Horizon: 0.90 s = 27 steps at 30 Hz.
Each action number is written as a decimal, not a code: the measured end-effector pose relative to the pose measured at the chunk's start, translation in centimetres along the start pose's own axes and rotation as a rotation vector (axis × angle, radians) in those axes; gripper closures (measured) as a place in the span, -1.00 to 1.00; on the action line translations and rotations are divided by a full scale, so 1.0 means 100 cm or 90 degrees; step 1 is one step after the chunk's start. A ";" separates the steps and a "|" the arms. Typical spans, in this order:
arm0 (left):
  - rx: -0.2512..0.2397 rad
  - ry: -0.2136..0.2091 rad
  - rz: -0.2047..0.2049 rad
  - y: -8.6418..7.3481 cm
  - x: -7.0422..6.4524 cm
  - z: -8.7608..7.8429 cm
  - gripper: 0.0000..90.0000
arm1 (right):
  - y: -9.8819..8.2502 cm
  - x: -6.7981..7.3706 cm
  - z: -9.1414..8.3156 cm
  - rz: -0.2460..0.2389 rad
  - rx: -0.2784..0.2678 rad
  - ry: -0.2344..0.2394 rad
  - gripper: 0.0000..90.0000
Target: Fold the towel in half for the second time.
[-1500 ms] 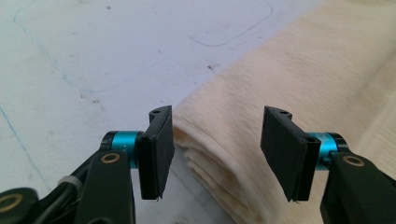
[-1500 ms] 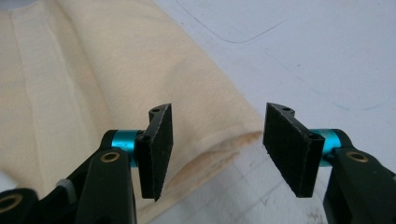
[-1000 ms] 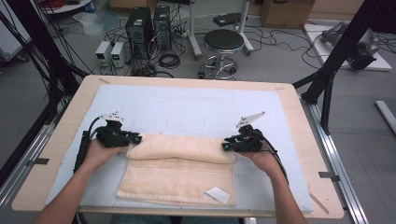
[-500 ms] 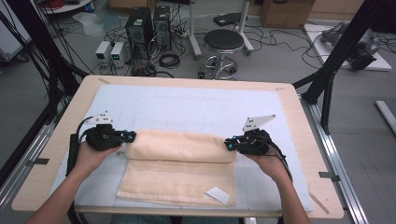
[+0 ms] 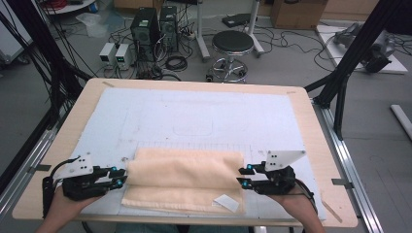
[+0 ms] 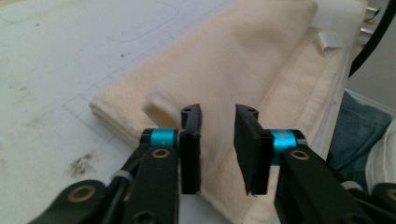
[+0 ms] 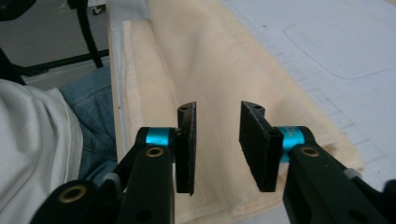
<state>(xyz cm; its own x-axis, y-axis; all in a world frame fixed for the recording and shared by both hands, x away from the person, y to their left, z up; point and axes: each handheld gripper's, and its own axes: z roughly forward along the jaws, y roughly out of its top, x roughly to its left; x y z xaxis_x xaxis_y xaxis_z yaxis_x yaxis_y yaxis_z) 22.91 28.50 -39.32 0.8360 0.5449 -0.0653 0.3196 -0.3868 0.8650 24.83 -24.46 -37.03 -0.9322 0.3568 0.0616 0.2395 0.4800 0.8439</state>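
At the left end of the towel [image 5: 184, 179] we hold the left gripper [image 5: 116, 177] just off the cloth, its fingers [image 6: 191, 140] parted with nothing pressed between them; they have just been opening, and in the left gripper view the folded edge sits beyond the gap rather than in it. The risk we see here is that the rolled-over upper fold, now free at this end, may relax and slide back off the lower layer, since the soft pile gives it little to catch on. If we push forward again with the fingers this close, a tip could snag the edge and drag the layers askew. The towel itself lies on the pale mat [image 5: 194, 116] near our edge of the table [image 5: 311, 126], folded into a long band; its long axis runs left to right across the table, parallel to the near edge, with the thick fold on the far side and the thinner layer, carrying a small white label [image 5: 227, 202], towards us. At the right end the right gripper [image 5: 244, 175] faces the cloth in the same way, its fingers [image 7: 187, 140] standing apart and empty, having also just been opening. Should one end shift, we judge the band would skew and lose its straight line along the mat's ruled edge.
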 end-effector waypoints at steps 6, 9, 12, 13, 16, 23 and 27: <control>0.004 -0.003 -0.015 0.003 0.008 0.012 0.37 | -0.001 -0.004 0.009 -0.003 0.031 -0.015 0.27; 0.015 -0.033 -0.004 0.005 0.003 0.023 0.24 | 0.000 -0.010 0.022 -0.019 0.053 -0.037 0.15; 0.032 -0.043 0.010 0.006 -0.001 0.032 0.24 | -0.001 -0.017 0.029 -0.006 0.043 -0.033 0.12; 0.035 -0.045 0.011 0.006 -0.002 0.034 0.24 | 0.000 -0.018 0.029 -0.005 0.034 -0.032 0.12; 0.051 -0.063 0.011 0.004 -0.002 0.039 0.25 | 0.003 -0.020 0.031 -0.005 0.030 -0.029 0.11; 0.093 -0.099 0.014 -0.007 -0.008 0.038 0.40 | -0.005 -0.013 0.046 -0.024 0.105 0.036 0.36; 0.080 -0.094 0.013 -0.008 -0.009 0.028 0.35 | -0.010 0.004 0.038 -0.027 0.113 0.108 0.31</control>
<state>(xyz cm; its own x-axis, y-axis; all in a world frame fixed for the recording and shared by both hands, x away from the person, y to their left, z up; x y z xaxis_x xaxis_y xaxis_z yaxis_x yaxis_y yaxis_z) 23.14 26.19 -41.35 0.8962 0.4248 -0.1279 0.3470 -0.4915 0.7987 25.31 -21.73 -39.86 -0.9710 0.2012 0.1291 0.2292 0.6300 0.7420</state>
